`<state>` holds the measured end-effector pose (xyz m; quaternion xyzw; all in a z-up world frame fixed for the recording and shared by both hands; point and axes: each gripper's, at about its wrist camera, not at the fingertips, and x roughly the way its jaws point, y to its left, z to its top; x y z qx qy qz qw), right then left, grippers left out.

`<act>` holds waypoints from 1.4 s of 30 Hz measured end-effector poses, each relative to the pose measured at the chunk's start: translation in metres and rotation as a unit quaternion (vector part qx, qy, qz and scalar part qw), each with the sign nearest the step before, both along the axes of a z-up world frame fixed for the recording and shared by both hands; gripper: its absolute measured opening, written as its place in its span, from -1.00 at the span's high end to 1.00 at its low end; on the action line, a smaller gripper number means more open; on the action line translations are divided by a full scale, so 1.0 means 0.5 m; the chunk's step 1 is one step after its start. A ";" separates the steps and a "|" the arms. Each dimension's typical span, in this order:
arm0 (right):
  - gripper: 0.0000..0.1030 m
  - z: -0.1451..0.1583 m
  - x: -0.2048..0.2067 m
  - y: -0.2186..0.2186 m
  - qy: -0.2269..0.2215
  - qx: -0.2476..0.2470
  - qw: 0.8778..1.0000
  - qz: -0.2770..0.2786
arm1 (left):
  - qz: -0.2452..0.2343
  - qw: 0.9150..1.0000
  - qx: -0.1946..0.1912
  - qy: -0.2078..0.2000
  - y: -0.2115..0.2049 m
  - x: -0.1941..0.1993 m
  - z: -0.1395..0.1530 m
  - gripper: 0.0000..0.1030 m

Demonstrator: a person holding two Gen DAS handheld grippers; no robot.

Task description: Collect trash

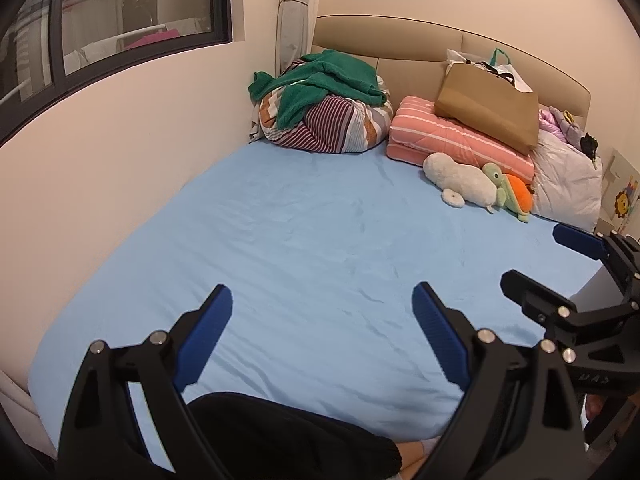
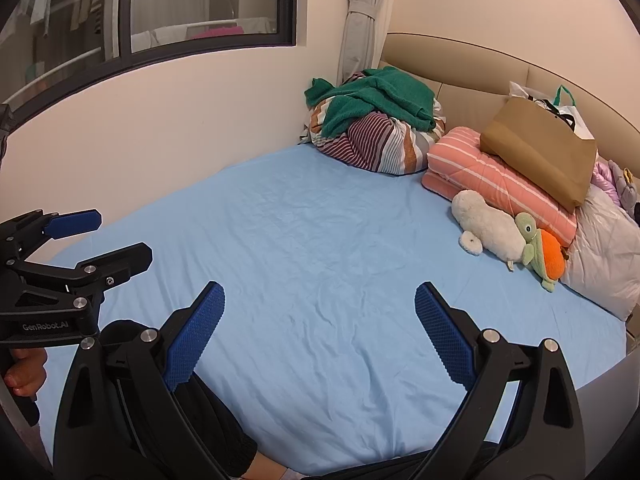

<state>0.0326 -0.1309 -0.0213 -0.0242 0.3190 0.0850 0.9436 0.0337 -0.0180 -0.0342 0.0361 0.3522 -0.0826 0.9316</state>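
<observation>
Left wrist view: both the left gripper (image 1: 322, 312) and right gripper (image 2: 320, 312) hang with jaws spread, empty, over the bare blue sheet (image 1: 304, 232) mid-frame, bedding piled upper right.

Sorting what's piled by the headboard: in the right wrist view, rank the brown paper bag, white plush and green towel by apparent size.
1. brown paper bag and green towel: look about alike, so unranked
2. white plush: smallest

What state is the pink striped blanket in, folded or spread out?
Folded. The pink striped blanket lies as a thick, layered block near the headboard, with a brown paper bag resting on it.
</observation>
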 end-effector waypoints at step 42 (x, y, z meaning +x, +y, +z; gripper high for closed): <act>-0.80 -0.015 -0.002 -0.011 0.004 0.004 1.000 -0.001 | 0.023 0.999 0.014 0.019 -0.006 0.000 -0.022 -0.77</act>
